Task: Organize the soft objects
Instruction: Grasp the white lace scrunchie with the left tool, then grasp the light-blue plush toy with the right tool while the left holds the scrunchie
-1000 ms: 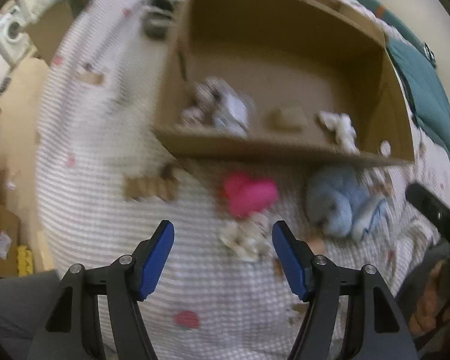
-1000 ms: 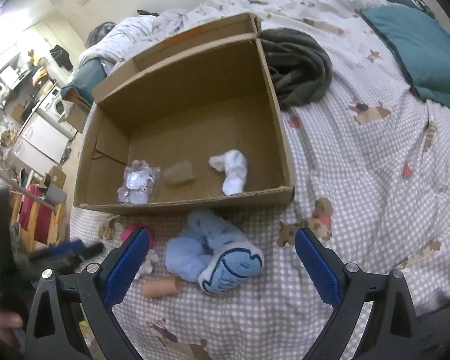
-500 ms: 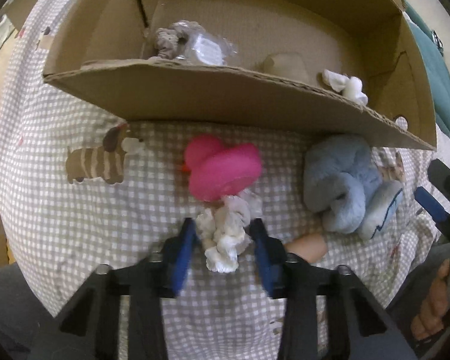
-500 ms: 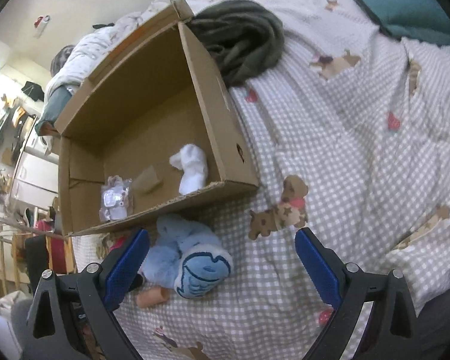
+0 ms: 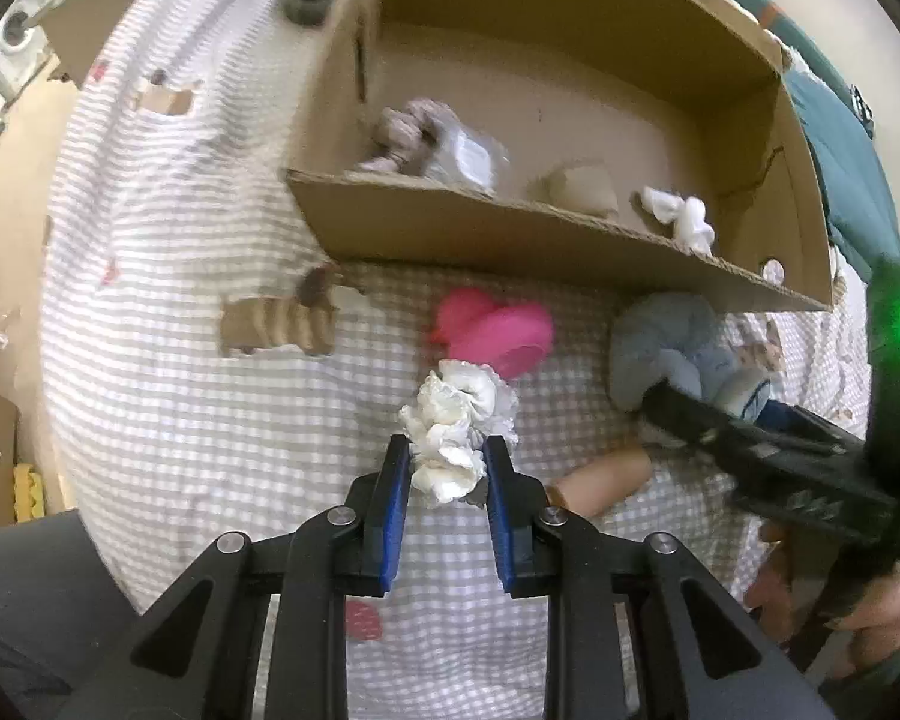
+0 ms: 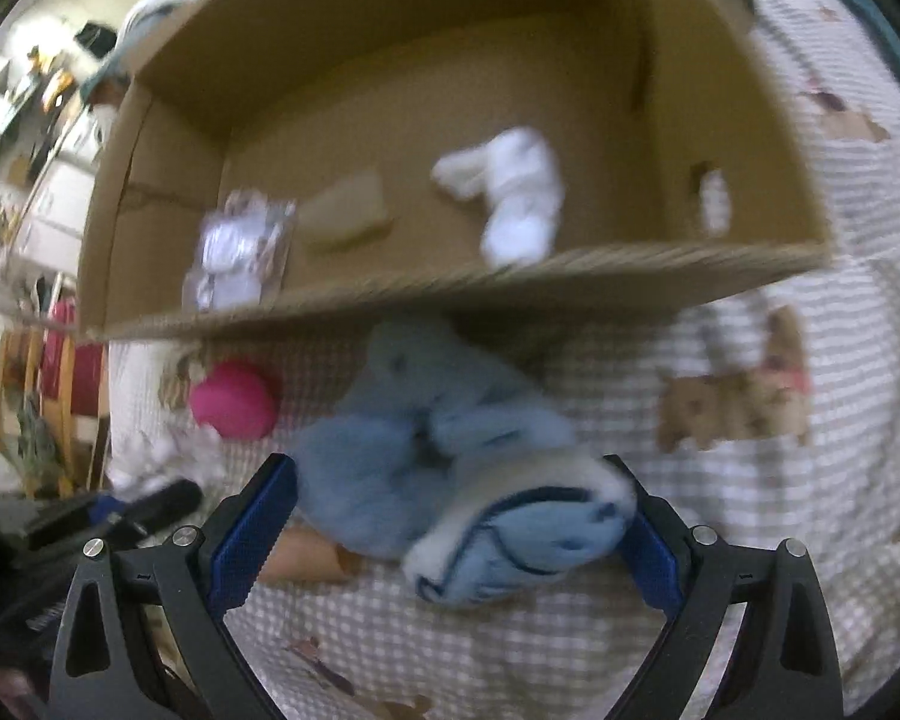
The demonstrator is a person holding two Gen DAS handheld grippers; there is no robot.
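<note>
- A white ruffled scrunchie (image 5: pixel 457 427) is pinched between blue pads, lifted just in front of the pink plush (image 5: pixel 497 333).
- The pink plush lies on the checked bedspread beside the cardboard box (image 5: pixel 510 243).
- A blue fluffy plush (image 6: pixel 450 450) lies against the box's front wall.
- A white sock (image 6: pixel 510 198), a tan piece (image 6: pixel 345 213) and a clear packet (image 6: pixel 240 249) are seen inside the box.

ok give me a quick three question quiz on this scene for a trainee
1. True or false: the left gripper is shut on the frilly white fabric scrunchie.
2. Which soft item lies between the open right gripper fingers? A) round pink plush toy B) fluffy light blue plush slipper
3. Fill in: the small white rolled sock lies inside the brown cardboard ____.

Key: 1 true; 2 B; 3 box
</note>
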